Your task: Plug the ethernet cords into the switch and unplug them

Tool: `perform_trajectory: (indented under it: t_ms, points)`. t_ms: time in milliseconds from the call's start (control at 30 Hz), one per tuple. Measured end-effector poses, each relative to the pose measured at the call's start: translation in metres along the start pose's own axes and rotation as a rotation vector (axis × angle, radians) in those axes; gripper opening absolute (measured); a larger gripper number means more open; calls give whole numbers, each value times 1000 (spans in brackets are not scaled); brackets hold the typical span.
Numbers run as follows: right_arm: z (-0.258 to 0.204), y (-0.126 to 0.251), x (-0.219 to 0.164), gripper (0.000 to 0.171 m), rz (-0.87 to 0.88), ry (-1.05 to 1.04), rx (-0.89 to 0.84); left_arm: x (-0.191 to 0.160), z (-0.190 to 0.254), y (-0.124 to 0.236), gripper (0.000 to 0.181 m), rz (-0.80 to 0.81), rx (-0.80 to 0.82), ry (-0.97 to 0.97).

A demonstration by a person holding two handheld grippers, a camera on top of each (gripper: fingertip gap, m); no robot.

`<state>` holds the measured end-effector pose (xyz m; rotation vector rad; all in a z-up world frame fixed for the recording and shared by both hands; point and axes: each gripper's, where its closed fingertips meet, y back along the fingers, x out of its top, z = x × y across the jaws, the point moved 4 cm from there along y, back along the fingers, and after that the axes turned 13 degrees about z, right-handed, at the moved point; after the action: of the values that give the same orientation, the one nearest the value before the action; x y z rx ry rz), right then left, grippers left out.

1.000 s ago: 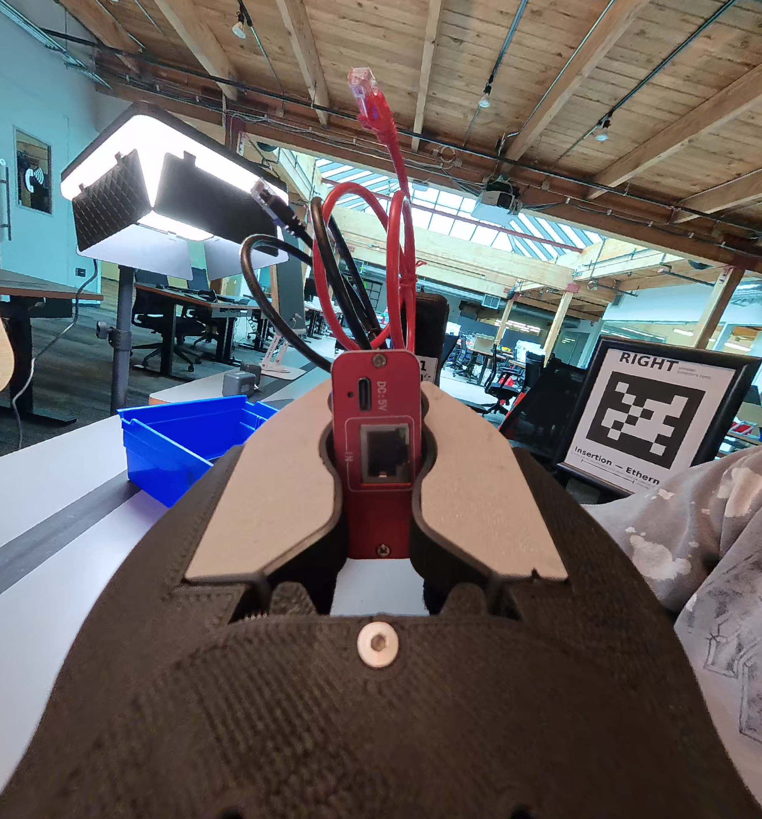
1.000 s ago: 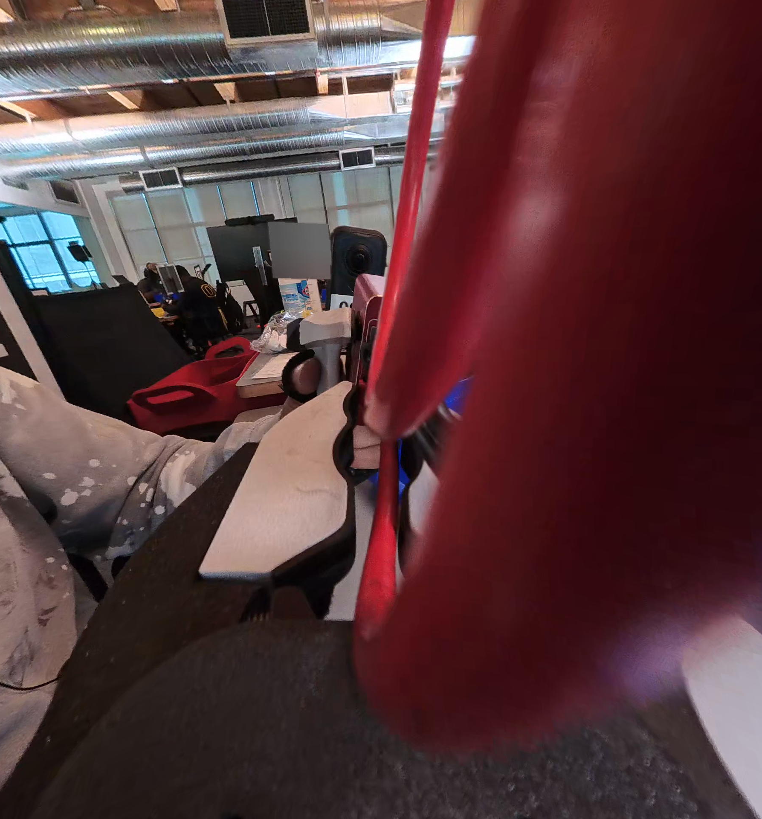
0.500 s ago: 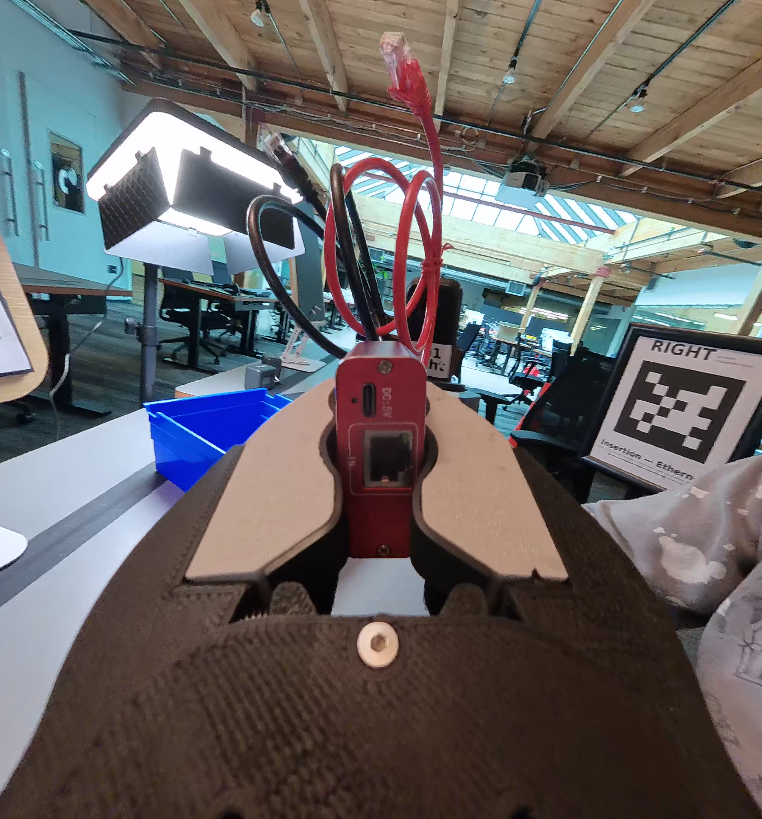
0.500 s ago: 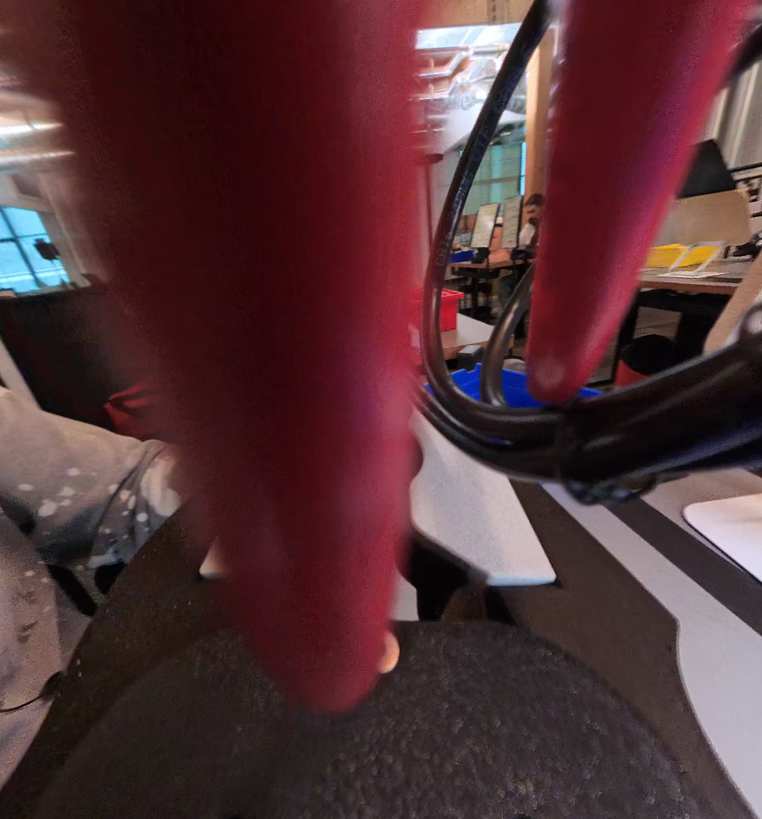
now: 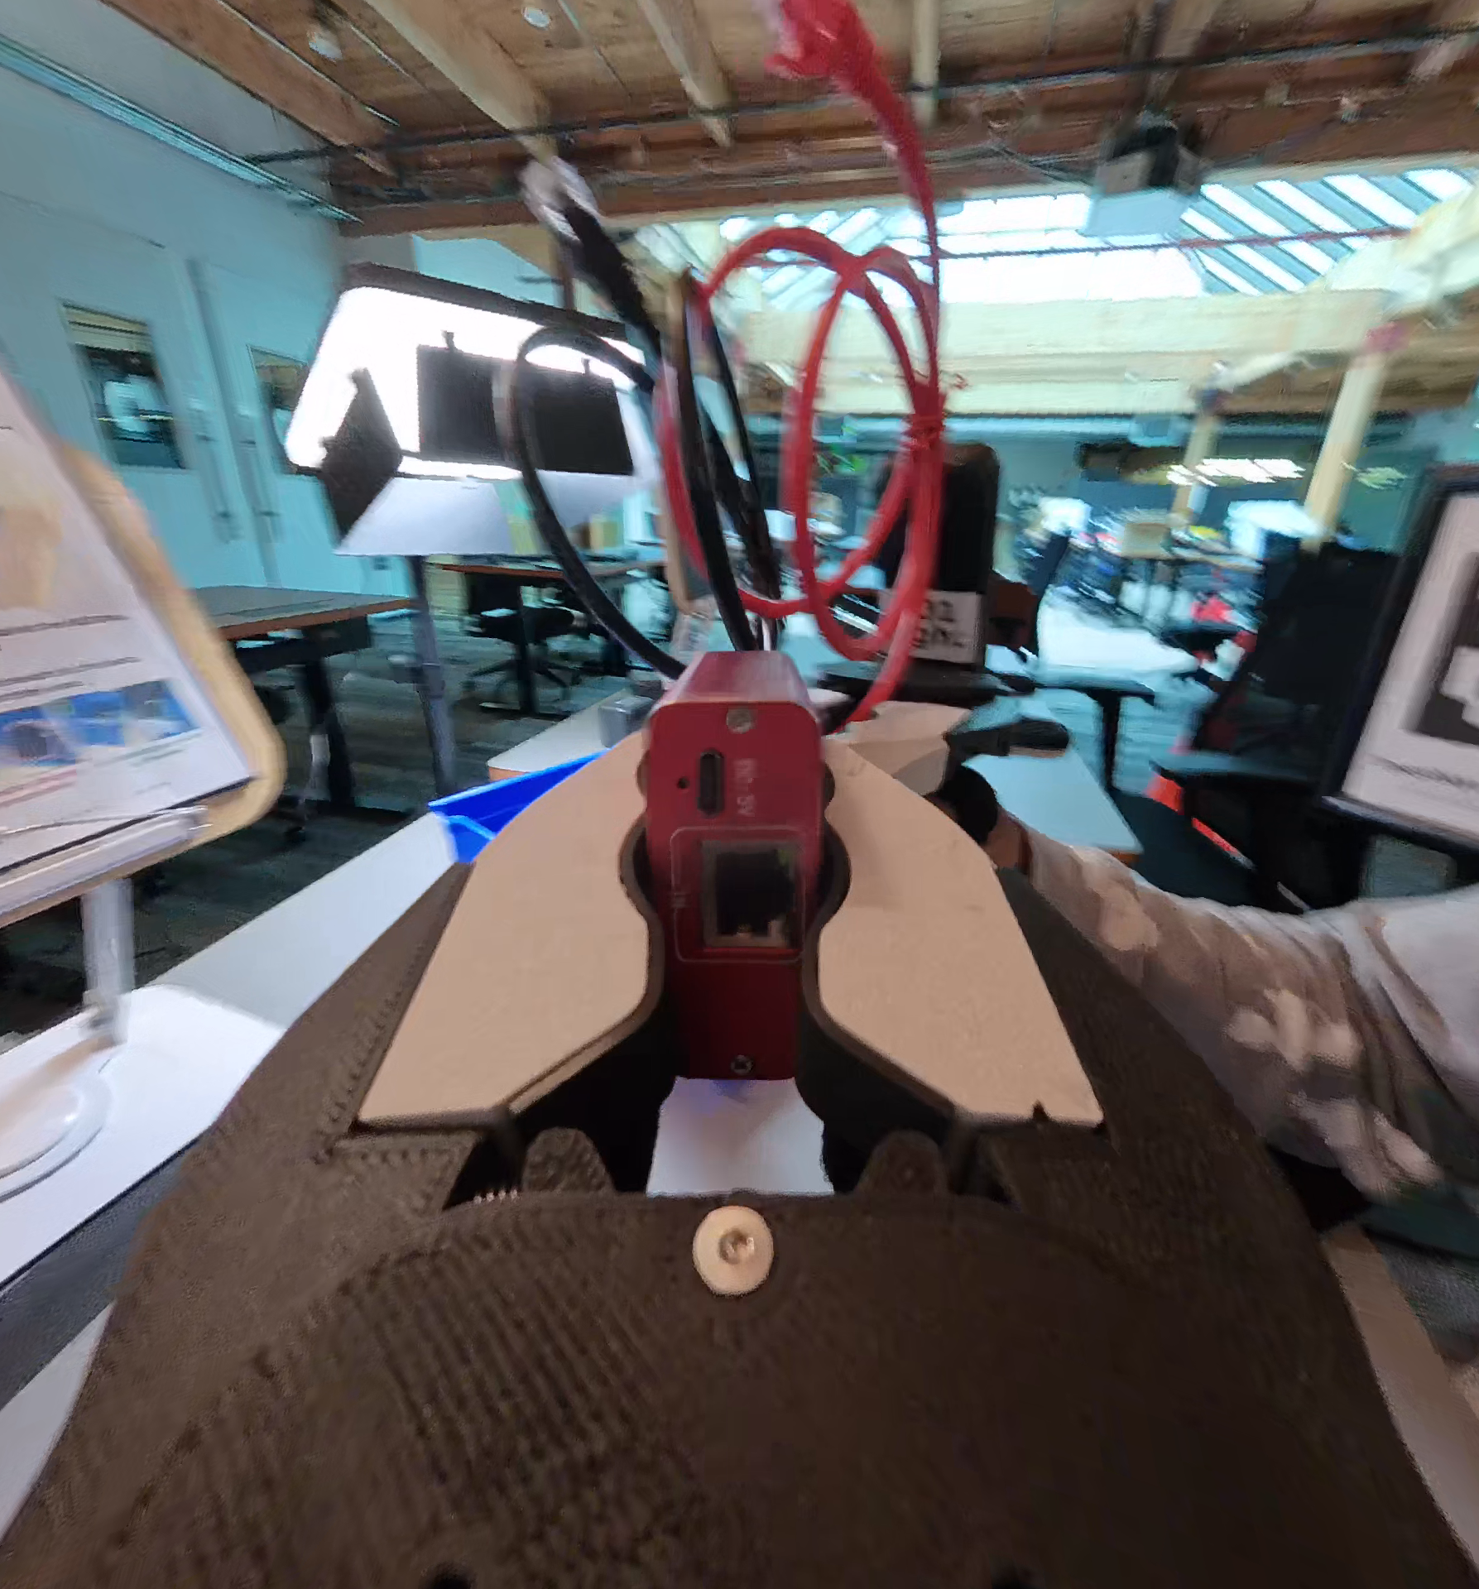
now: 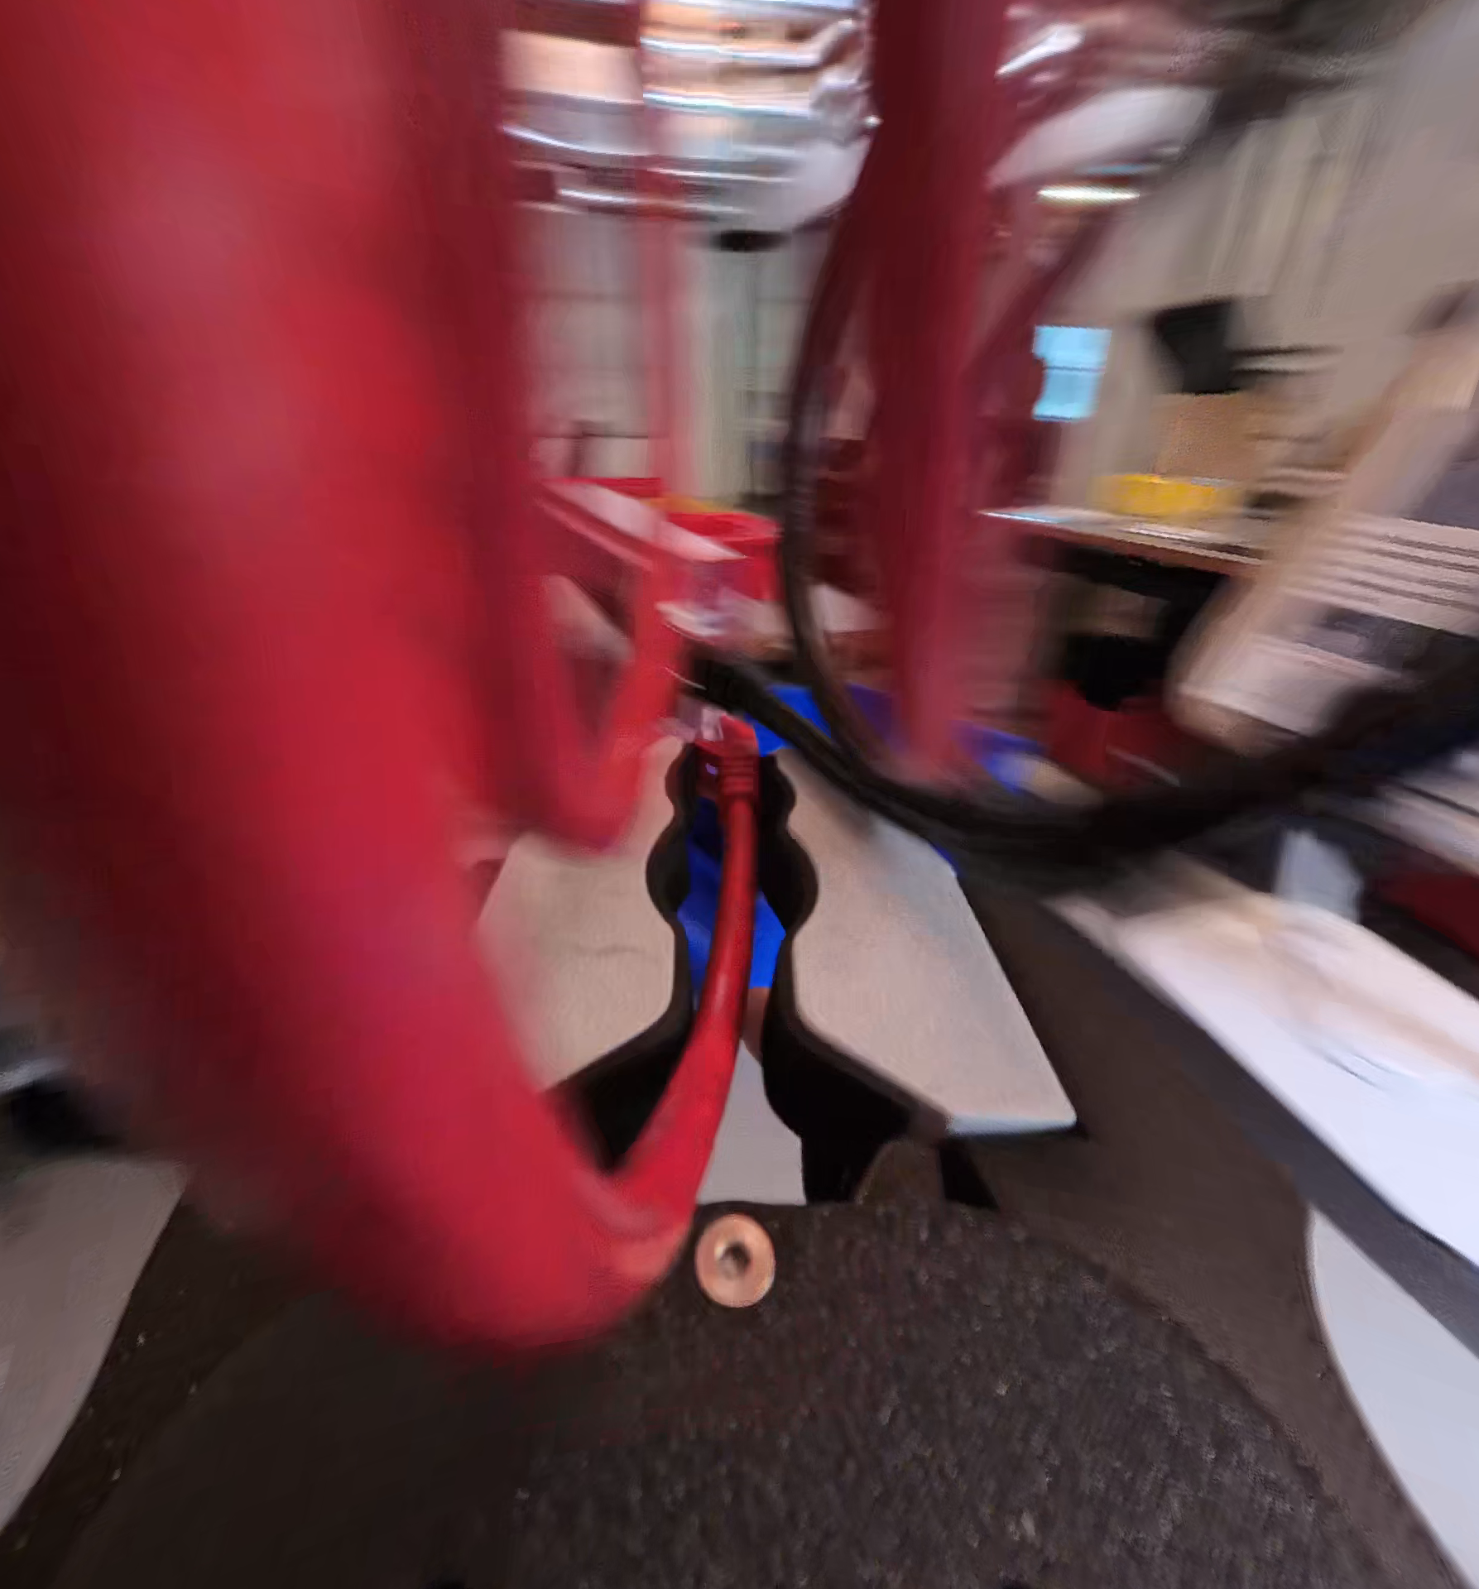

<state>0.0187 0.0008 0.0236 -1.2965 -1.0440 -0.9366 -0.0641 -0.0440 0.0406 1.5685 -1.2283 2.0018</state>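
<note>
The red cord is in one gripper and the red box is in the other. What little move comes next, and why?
Probably bring the right gripper, shut on the red cord just behind its clear plug, toward the switch held by the left gripper. The port facing the left camera looks empty, and blur hides where the plug points, so line it up before pushing.

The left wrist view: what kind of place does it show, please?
Probably an open-plan office or lab workspace: rows of desks with office chairs, a studio light panel on a stand, and exposed wooden ceiling beams.

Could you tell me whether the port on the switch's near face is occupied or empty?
Empty: the switch shows a dark, open socket, no plug inside.
</note>
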Motion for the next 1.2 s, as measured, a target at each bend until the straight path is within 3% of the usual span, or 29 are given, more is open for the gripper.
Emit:
perform_trajectory:
  t_ms: [33,100,133,233,367,533,733,967,1200]
  points:
    - [23,15,1,13,-11,64,-112,17,-8,10,30,89,36,0]
    - [29,35,6,13,29,-35,-50,53,-17,33,29,148,37,4]
    - [19,29,0,13,-32,28,-24,60,-16,37,30,119,53,-50]
    - [10,4,-11,13,-96,26,2,56,-17,31,30,72,82,-28]
    - [34,23,-24,13,-166,-75,-64,54,-34,44,30,75,121,47]
    - [72,74,-28,14,-337,-161,-205,62,-42,53,29,103,145,106]
    - [111,171,-21,14,-656,-203,-382,79,-41,62,29,146,152,97]
    - [119,271,-7,12,-1099,-259,-493,77,-35,56,29,133,126,92]
    - [105,297,-4,13,-1366,-375,-447,67,-34,49,29,95,115,99]
